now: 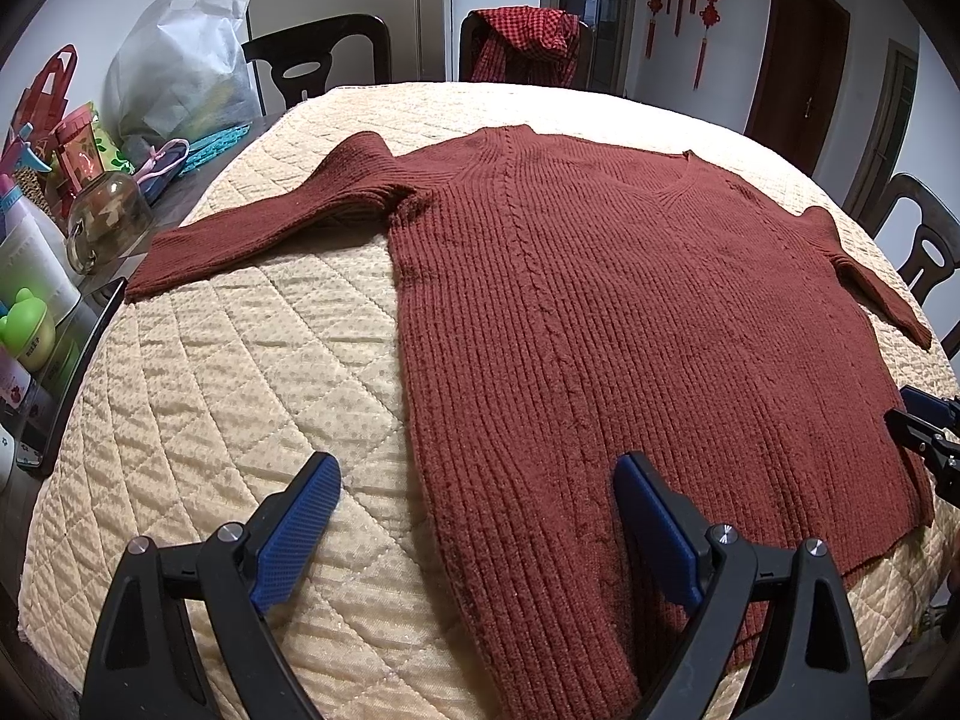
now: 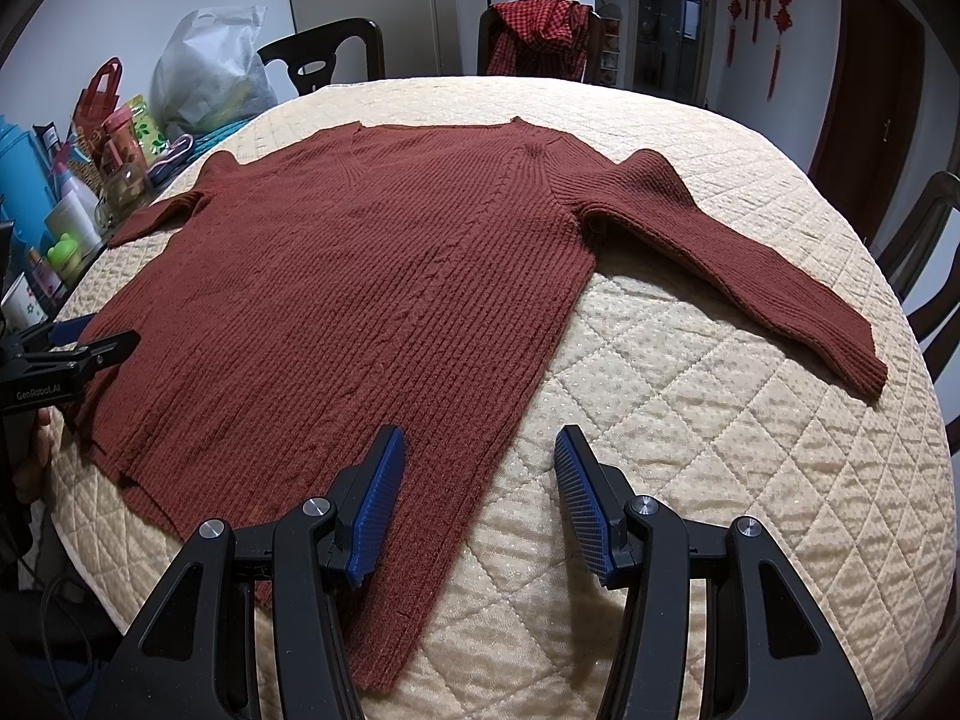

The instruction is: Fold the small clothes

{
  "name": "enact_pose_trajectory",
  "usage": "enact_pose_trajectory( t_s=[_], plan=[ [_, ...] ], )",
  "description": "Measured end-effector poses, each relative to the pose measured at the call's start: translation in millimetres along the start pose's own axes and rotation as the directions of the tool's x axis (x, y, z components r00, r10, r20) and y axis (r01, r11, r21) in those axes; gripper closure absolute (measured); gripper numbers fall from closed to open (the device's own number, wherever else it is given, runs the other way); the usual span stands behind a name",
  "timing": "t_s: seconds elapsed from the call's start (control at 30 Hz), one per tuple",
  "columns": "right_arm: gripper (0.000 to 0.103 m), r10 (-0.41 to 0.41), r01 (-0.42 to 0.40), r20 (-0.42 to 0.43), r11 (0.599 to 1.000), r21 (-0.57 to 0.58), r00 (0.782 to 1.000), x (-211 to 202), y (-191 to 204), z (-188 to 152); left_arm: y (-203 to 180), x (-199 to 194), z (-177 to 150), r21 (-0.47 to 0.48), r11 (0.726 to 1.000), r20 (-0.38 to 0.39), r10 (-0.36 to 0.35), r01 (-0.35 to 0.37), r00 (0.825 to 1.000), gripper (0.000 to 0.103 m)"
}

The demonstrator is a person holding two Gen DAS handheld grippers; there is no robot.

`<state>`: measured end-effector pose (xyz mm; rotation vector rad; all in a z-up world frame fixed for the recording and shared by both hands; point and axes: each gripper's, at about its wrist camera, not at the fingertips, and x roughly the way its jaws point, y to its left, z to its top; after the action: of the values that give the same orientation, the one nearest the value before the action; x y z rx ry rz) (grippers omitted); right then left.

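Both the left gripper (image 1: 477,501) and right gripper (image 2: 480,483) hung wide apart over the flat sweater (image 1: 630,312), so grabbing only the top knit layer could've botched the fold.

A table covered by a cream quilted diamond-stitched pad (image 1: 240,372) carries a rust-brown ribbed knit sweater (image 1: 630,300) spread flat, sleeves out, with cluttered bottles and bags (image 1: 90,192) at one edge.

I see a rust-red sweater (image 1: 600,312) of thick, matt ribbed knit lying on a cream quilted cover (image 1: 240,396) with a soft, faintly shiny surface. My left gripper (image 1: 477,531) has matt black plastic arms, ridged blue pads and bright metal bolts.
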<state>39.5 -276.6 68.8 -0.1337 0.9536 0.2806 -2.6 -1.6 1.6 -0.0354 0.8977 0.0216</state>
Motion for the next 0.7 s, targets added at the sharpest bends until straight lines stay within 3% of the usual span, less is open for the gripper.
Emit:
enact_pose_trajectory(
  t_s=[0.7],
  plan=[
    [0.05,-0.002,0.002,0.002,1.0,0.001,1.0,-0.4,-0.9,-0.7,3.8,0.3,1.9,-0.002,1.0,-0.003,0.0,0.0,1.0,0.008]
  ],
)
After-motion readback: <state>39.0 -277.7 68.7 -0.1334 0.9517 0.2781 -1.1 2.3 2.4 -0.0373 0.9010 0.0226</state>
